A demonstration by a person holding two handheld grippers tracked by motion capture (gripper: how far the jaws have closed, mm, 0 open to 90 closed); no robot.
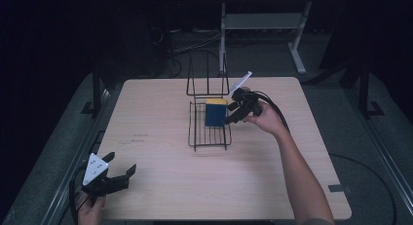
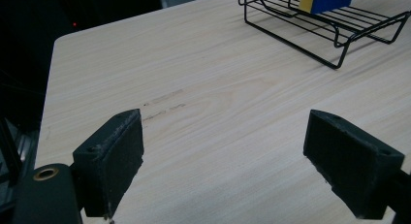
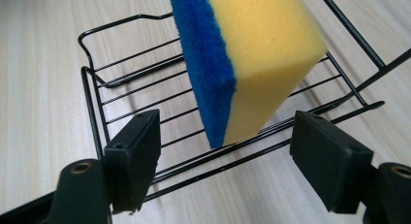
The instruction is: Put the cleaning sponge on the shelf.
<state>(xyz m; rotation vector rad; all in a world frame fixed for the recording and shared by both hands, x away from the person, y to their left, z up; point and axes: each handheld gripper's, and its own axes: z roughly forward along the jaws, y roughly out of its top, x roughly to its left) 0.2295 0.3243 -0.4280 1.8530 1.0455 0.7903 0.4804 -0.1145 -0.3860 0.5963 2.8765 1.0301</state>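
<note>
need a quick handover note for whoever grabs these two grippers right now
Right gripper: open, jaws either side of the sponge's lower corner, not touching it. In the high view it sits at the rack's right edge.
Left gripper: open, holding nothing, over bare table near the front left corner, well away from the rack.
Sponge: blue and yellow, standing on edge, tilted, inside the black wire rack at mid-table.
Done: the sponge is in the rack.
Left: probably either back the right gripper off or close on the sponge; which one is intended is unclear.
</note>
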